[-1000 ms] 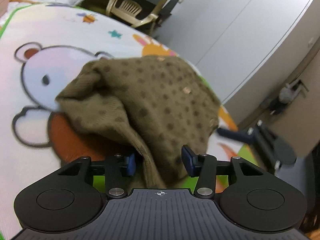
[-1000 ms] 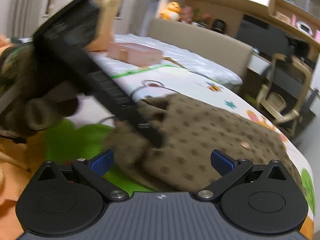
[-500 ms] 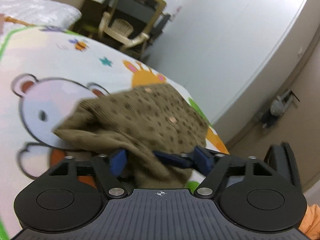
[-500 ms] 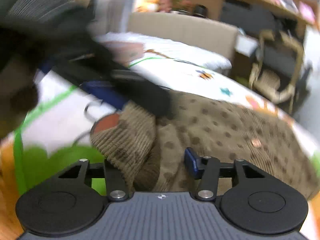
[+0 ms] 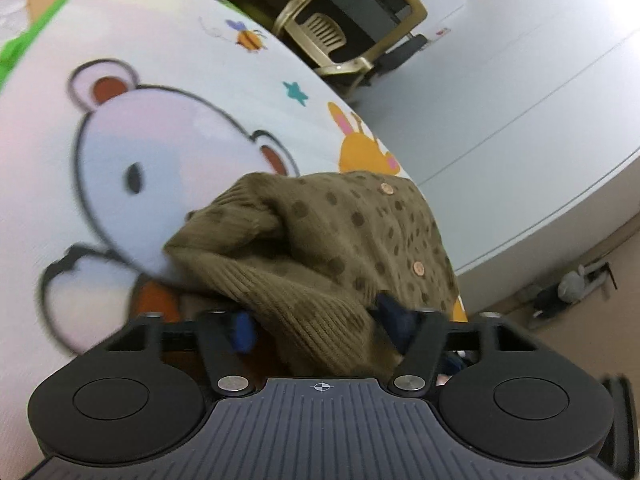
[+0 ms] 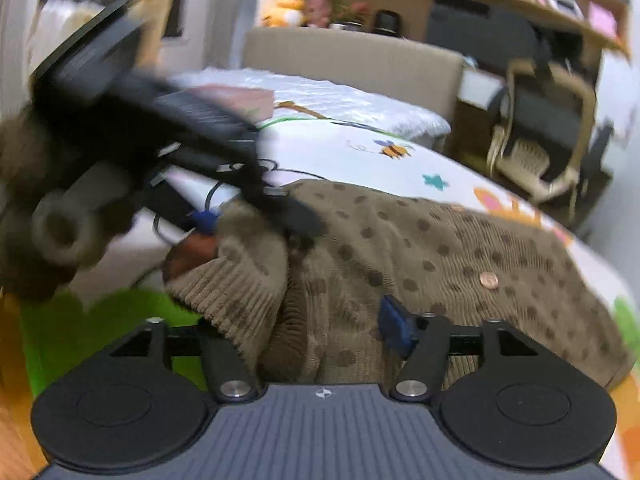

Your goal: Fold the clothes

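An olive-brown knit cardigan (image 5: 352, 232) with dark dots and copper buttons lies bunched on a cartoon play mat (image 5: 168, 128). My left gripper (image 5: 318, 326) has a thick ribbed fold of it filling the gap between its blue pads, and its jaws are closing. In the right wrist view the cardigan (image 6: 440, 264) spreads to the right. The right gripper (image 6: 308, 332) straddles its near edge with jaws opening; one blue pad (image 6: 394, 328) shows, the other is under the cloth. The left gripper (image 6: 252, 220) reaches in from the upper left.
The mat covers a bed with a white quilt (image 6: 340, 96) and a beige headboard (image 6: 352, 56). A tan chair (image 5: 340, 36) stands past the mat's far edge. A white wardrobe front (image 5: 520, 80) rises on the right. A brown sleeve (image 6: 52, 220) holds the left gripper.
The left gripper spread wide, shifted across the mat and narrowed again on the ribbed fold. The right gripper went from wide open to narrow over the cloth and is now wider.
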Tool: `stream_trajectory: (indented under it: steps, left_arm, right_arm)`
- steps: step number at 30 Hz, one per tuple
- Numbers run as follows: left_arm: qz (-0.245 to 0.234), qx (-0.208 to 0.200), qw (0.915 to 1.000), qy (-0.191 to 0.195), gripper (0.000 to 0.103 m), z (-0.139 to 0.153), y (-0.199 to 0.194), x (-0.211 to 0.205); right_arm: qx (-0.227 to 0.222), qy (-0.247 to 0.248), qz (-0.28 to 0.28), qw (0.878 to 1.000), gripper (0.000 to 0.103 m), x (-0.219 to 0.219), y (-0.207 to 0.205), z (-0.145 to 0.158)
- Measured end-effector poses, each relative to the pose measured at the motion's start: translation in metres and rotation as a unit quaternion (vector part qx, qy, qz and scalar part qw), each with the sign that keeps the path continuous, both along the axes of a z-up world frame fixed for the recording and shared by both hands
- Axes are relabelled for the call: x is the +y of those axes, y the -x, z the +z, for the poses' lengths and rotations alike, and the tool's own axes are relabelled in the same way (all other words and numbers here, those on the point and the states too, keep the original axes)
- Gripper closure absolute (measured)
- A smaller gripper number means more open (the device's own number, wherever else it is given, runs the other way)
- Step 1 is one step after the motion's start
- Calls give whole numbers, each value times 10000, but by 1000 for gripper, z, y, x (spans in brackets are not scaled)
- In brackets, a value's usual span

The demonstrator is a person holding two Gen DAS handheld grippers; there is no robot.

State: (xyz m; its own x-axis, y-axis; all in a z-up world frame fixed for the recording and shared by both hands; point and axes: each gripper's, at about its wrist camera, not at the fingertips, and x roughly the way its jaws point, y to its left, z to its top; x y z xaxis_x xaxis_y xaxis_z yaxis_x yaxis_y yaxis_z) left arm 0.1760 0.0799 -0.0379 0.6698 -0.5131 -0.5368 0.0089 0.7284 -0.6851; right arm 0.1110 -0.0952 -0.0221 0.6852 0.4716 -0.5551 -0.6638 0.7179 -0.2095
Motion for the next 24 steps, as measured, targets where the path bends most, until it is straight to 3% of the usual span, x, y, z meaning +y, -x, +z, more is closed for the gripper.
stream_trajectory:
  steps: [4, 6, 7, 8, 10, 12, 14, 18, 22, 24]
  left_arm:
    - [-205, -304, 9993, -69, 54, 14, -7, -12]
    - [-350, -447, 9982, -178, 51, 19, -7, -15]
    - [-419, -506, 9975, -255, 47, 21, -7, -16]
    - [-497, -580, 9963, -402, 44, 23, -5, -18]
    - [-668, -751, 9923, -729, 35, 28, 0, -20]
    - [-928, -1107, 9817, -1243, 25, 37, 13, -18]
    - [-1110, -1451, 9642, -1921, 10, 44, 27, -17]
    - [-1295, -1826, 9152, -3350, 9, 48, 40, -21]
    - [-1625, -1973, 8769, -4070, 9, 31, 20, -40]
    - [-1874, -2157, 8501, -4424, 9, 19, 8, -57]
  right_arm:
    - [-527, 675, 16, 9963, 25, 16, 5, -12]
    - [-662, 780, -24, 9947, 27, 18, 1, -16]
    - [-631, 725, -36, 9954, 45, 18, -3, -15]
    - [-454, 514, -112, 9976, 55, 13, -11, -12]
    - [28, -44, -319, 9995, 60, -2, -31, -2]
    - [560, -665, -614, 9943, 63, -25, -53, 7]
    - [1013, -1203, -882, 9836, 63, -48, -72, 12]
    - [1503, -1822, -1144, 9650, 66, -81, -89, 11]
    - [1662, -2093, -1260, 9553, 70, -98, -93, 10]
    - [1697, -2168, -1300, 9525, 71, -103, -94, 10]
